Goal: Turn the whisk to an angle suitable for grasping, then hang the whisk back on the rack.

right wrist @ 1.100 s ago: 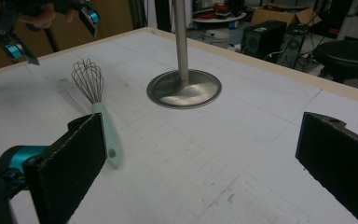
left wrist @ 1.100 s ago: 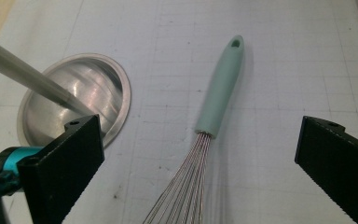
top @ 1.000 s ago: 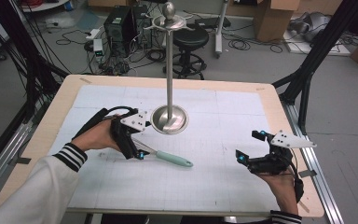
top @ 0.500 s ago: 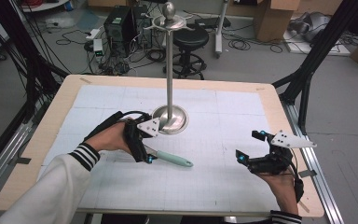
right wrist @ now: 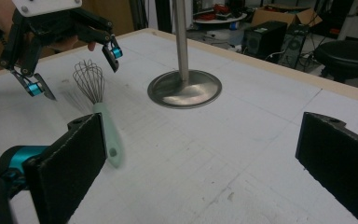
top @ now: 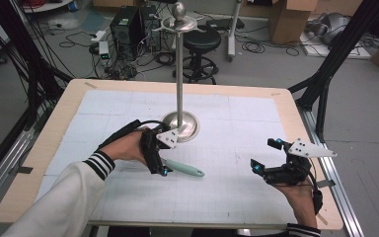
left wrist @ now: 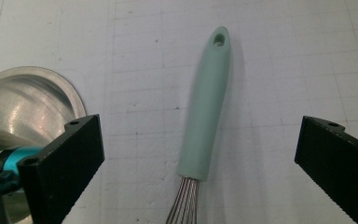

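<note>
— Where is the left gripper (top: 164,159) sitting?

— Left of centre in the high view, angling down over the whisk (top: 183,169), its fingers spreading wide on either side of the wire end, not touching it.

— And the whisk?

— Lying flat on the worktop (top: 246,118), just below the metal stand (top: 179,74).

— The right gripper (top: 266,158)?

— Hovering at lower right, fingers gaping, holding nothing.

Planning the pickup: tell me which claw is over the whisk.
The left claw, open, hovers over the whisk beside the stand's base; the right claw is off to the side, holding nothing.
</note>
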`<state>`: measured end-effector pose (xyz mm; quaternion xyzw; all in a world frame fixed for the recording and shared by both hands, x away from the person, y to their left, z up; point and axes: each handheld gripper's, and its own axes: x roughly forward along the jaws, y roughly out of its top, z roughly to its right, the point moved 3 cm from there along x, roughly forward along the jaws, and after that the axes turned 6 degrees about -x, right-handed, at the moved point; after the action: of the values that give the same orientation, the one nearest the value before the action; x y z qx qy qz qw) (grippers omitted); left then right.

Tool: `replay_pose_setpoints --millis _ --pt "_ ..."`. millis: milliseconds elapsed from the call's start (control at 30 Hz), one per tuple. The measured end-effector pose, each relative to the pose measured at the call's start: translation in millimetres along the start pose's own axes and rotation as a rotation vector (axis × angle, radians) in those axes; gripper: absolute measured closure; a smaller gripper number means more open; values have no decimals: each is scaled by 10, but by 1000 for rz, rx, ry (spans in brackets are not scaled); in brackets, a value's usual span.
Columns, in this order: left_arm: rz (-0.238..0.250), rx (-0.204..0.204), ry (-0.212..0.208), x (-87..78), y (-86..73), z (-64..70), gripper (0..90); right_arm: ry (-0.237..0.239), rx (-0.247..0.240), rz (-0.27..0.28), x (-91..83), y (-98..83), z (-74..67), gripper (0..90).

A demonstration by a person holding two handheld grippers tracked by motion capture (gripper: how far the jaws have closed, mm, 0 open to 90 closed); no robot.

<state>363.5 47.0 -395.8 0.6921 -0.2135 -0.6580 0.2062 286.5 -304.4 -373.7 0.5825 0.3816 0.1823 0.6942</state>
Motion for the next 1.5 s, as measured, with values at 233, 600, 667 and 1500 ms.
replay_pose_setpoints --millis 233,600,667,1500 --pt "-23 7 -13 65 -25 -6 18 -5 -5 -1 1 3 10 8" --pt "-35 14 -14 98 -23 13 18 0 -6 -7 27 7 -3 8" --pt "-43 18 -14 101 -26 4 22 1 -4 -8 23 8 -8 8" --pt "-128 13 -63 344 -97 -37 204 4 -7 -7 51 18 -4 8"
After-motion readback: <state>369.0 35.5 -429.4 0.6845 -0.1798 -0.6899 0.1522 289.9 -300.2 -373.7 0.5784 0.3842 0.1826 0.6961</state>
